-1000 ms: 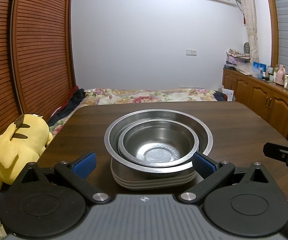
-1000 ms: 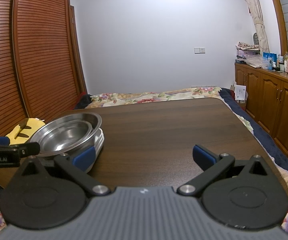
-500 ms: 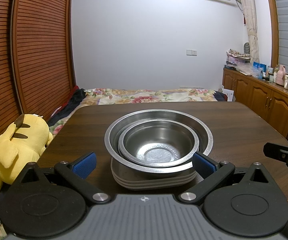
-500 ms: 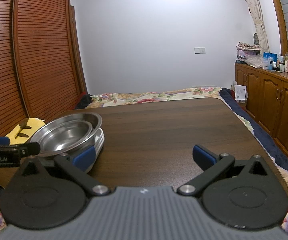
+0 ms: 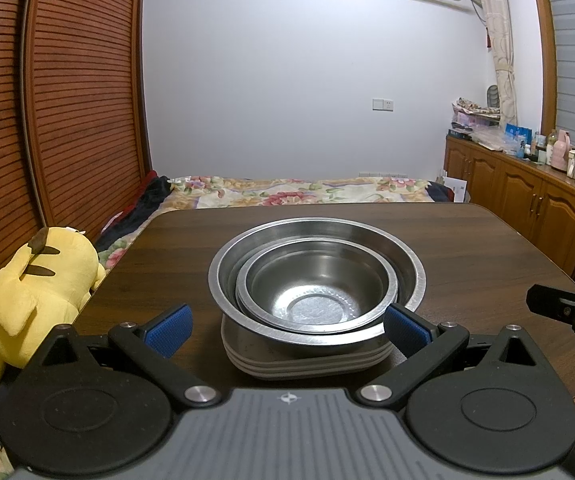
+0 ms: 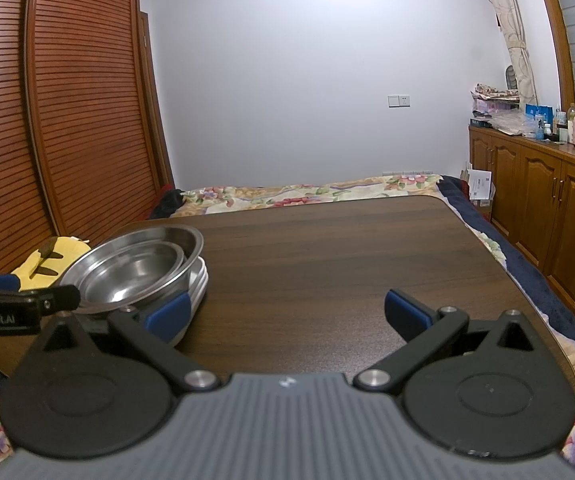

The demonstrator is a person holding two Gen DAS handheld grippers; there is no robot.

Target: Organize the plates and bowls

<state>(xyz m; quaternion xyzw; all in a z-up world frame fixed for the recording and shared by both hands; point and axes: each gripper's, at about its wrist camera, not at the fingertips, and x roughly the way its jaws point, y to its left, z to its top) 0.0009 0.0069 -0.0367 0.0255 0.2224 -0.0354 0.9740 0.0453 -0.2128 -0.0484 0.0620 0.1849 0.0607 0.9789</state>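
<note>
Nothing had moved since a second earlier: both grippers and the dishes sat exactly as before. The left gripper (image 5: 285, 326) filled the bottom of its frame, blue-padded fingers spread wide and holding nothing. Dead ahead, in the lower centre, stood the stack: a small steel bowl (image 5: 317, 284) nested in a large steel bowl (image 5: 317, 240), both on a pile of pale plates (image 5: 307, 358). The stack sat between the fingertips' line, nearest this hand. The right gripper (image 6: 287, 314), likewise spread and empty, faced bare dark wooden table (image 6: 347, 260); the stack lay at its lower left. The round, shiny dishes looked already organized. A yellow plush toy (image 5: 35, 280) sat at left.
</note>
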